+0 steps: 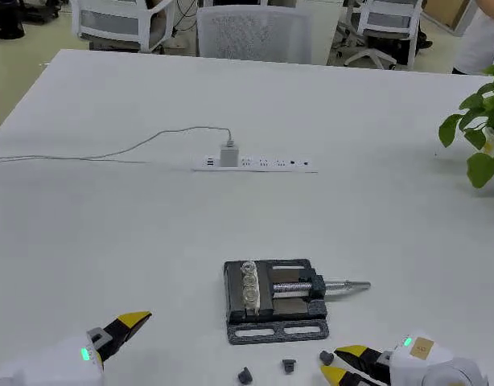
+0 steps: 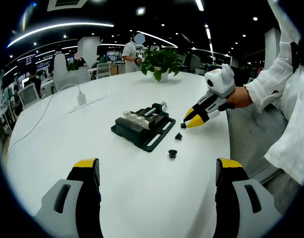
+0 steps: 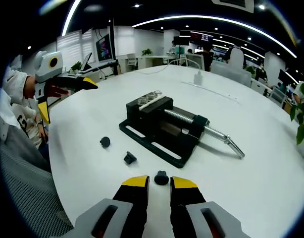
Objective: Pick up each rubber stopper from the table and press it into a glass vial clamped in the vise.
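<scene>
Rubber stopper (image 3: 161,177) on table (image 3: 251,198), just ahead of right gripper (image 3: 160,188) tips, in line with their narrow gap; jaws slightly apart, pinching nothing. Vise (image 3: 164,130) with vials (image 3: 151,96) farther ahead. Left gripper (image 2: 157,167) jaws spread wide. Best: ease forward, straddle stopper squarely, close gently, keep it upright.

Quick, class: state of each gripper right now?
Left gripper: wide open, holding nothing.
Right gripper: narrowly open, tips at a rubber stopper, not gripping it.
</scene>
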Available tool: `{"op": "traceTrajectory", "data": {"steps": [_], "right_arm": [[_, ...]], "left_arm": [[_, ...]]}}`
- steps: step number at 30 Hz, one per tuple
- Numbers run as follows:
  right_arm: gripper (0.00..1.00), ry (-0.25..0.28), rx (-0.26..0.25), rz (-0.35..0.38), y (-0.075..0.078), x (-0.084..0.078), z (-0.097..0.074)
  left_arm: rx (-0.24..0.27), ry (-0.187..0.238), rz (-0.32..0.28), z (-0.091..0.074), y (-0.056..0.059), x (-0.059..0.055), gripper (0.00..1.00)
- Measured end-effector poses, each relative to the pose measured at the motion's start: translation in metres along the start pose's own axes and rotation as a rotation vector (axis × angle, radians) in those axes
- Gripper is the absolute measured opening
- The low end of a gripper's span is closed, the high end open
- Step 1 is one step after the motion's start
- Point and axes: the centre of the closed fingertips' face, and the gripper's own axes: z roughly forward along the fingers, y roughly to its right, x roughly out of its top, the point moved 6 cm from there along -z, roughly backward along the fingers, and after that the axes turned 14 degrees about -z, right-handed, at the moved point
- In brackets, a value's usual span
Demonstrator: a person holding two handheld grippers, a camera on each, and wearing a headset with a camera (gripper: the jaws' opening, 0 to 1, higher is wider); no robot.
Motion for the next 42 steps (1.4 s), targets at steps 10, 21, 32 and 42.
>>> {"op": "traceTrajectory", "data": {"steps": [10, 21, 32, 42], "right_arm": [[0.09, -0.008, 0.004, 0.003, 0.001, -0.001, 0.002], [0.07, -0.013, 0.008, -0.006, 0.002, -0.002, 0.003], [0.06, 0.003, 0.02, -0.022, 0.003, 0.003, -0.001], [0.06, 0.108, 0.094, -0.087, 0.005, 0.035, -0.032]], "left_arm": [[-0.004, -0.003, -0.006, 0.002, 0.0, -0.001, 0.97], [-0.006, -0.004, -0.007, 0.003, 0.001, 0.0, 0.96], [-0.011, 0.005, -0.007, 0.003, 0.001, 0.002, 0.95], [-0.046, 0.034, 0.021, 0.002, 0.009, 0.025, 0.9]]}}
